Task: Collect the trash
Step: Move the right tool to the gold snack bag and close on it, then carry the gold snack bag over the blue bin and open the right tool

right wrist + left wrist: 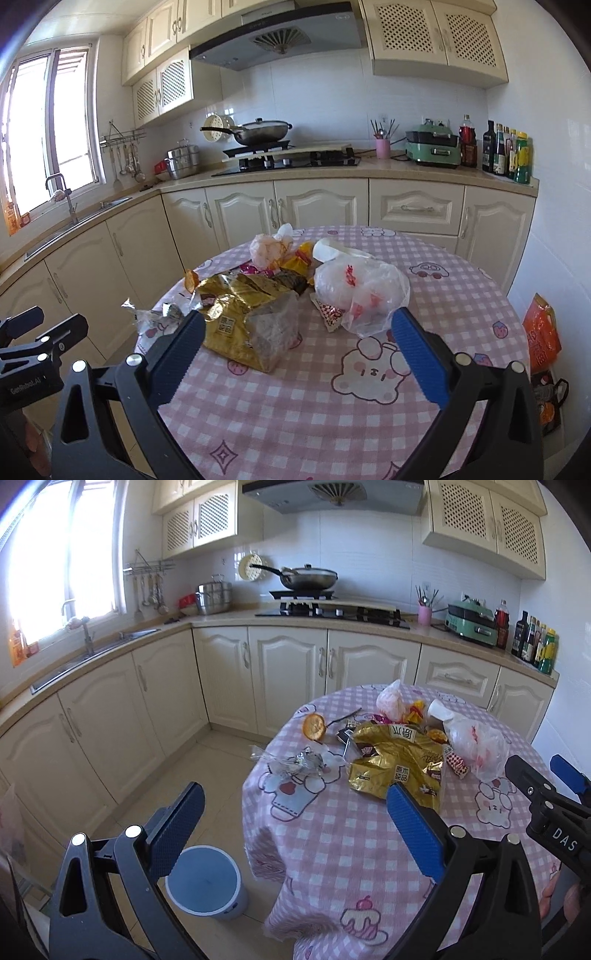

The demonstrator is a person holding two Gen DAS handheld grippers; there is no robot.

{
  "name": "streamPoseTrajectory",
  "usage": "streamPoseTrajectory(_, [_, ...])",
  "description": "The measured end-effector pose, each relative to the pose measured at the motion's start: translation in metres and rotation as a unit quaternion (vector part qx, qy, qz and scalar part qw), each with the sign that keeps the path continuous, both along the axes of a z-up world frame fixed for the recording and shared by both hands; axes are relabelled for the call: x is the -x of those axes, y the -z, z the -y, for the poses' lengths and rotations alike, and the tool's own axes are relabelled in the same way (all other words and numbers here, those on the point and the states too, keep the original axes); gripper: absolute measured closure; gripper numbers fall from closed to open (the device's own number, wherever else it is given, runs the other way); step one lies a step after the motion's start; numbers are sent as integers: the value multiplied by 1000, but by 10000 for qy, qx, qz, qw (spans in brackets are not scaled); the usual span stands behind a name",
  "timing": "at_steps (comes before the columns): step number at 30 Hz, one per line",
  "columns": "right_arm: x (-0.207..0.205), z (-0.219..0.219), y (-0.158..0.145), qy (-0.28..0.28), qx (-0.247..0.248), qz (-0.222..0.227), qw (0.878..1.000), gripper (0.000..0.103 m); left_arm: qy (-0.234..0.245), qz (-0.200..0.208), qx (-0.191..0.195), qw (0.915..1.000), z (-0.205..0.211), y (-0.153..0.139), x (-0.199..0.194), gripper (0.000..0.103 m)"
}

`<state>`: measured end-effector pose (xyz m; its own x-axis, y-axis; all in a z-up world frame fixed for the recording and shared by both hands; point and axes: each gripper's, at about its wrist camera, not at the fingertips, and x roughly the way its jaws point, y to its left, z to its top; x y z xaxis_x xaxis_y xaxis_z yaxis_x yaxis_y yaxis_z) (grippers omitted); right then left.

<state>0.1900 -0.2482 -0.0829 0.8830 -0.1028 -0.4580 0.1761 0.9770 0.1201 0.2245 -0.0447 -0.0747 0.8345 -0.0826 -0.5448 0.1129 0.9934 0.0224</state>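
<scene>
A round counter [443, 295] draped in a pink checked cloth with cartoon bunnies carries a heap of trash near its middle. The left gripper [295, 819] is held low and level at the counter's left edge, pointing toward the kitchen cabinets. Its blue-padded fingers [177, 830] are spread wide and hold nothing; one is over the floor, the other over the cloth. Below the left finger a pale blue trash bin [206, 880] stands open on the tiled floor, just beside the hanging cloth.

The right gripper [299, 347] hovers over the near side of the counter, aimed at the heap, its fingers [421, 358] also wide apart and empty. Between and just beyond them lie a crumpled gold snack bag [240, 314] and a white plastic bag with red print [360, 291], touching each other's edges. Farther back sit a smaller knotted bag [267, 248] and bright candy wrappers [299, 260]. A clear cellophane wrapper [295, 762] lies at the counter's left rim, near an orange slice [314, 726].
</scene>
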Motion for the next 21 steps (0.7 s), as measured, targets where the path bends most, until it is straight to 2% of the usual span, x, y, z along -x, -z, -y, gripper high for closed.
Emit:
streamPoseTrajectory(5, [-38, 4, 22, -168, -154, -394, 9990, 4, -143, -320, 9, 9994, -4, 21, -37, 8])
streamPoseTrajectory(13, [-100, -18, 53, -528, -261, -872, 9945, 7, -214, -782, 238, 9964, -18, 53, -86, 8])
streamPoseTrajectory(14, [-105, -17, 54, -543, -295, -899, 9940, 10, -211, -808, 294, 9961, -19, 56, -93, 8])
streamPoseTrajectory(16, [-112, -17, 58, -545, -339, -971, 9932, 33, -196, -864, 379, 9953, -21, 61, -104, 8])
streamPoseTrajectory(19, [-120, -13, 61, -573, -463, -1082, 9914, 48, -194, -959, 592, 9934, -24, 68, -120, 8])
streamPoseTrajectory(21, [-123, -12, 62, -588, -488, -1119, 9908, 53, -183, -1011, 705, 9922, -25, 72, -129, 14])
